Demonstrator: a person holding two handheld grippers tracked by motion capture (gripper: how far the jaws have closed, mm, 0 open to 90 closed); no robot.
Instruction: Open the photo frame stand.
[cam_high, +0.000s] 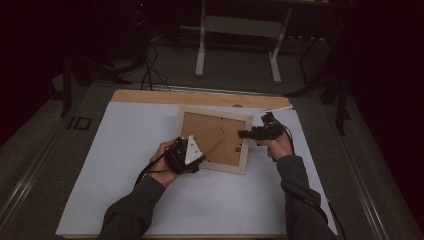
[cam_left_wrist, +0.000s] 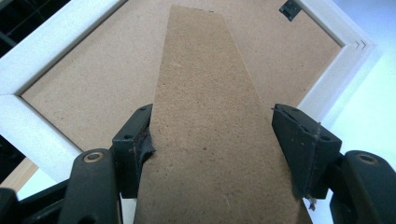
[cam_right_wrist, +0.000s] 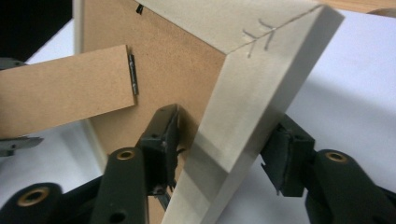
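Observation:
A pale wooden picture frame (cam_high: 214, 112) lies face down on the white sheet, brown backing board (cam_high: 202, 127) up. From the backing a brown stand leg (cam_left_wrist: 205, 93) swings out on a metal hinge (cam_right_wrist: 133, 74). My left gripper (cam_left_wrist: 212, 135) is shut on that leg, one pad on each long edge; in the high view the left gripper (cam_high: 202, 154) sits at the frame's near left corner. My right gripper (cam_right_wrist: 224, 140) straddles the frame's side rail (cam_right_wrist: 247, 102) near a corner, the inner pad a little off the wood. From above, the right gripper (cam_high: 243, 134) reaches in from the right.
The white sheet (cam_high: 125, 165) covers a wooden table whose bare edge (cam_high: 150, 96) shows at the back. A thin white stick (cam_high: 277, 108) lies at the back right. Beyond stand a white desk frame (cam_high: 201, 50) and floor cables (cam_high: 150, 70).

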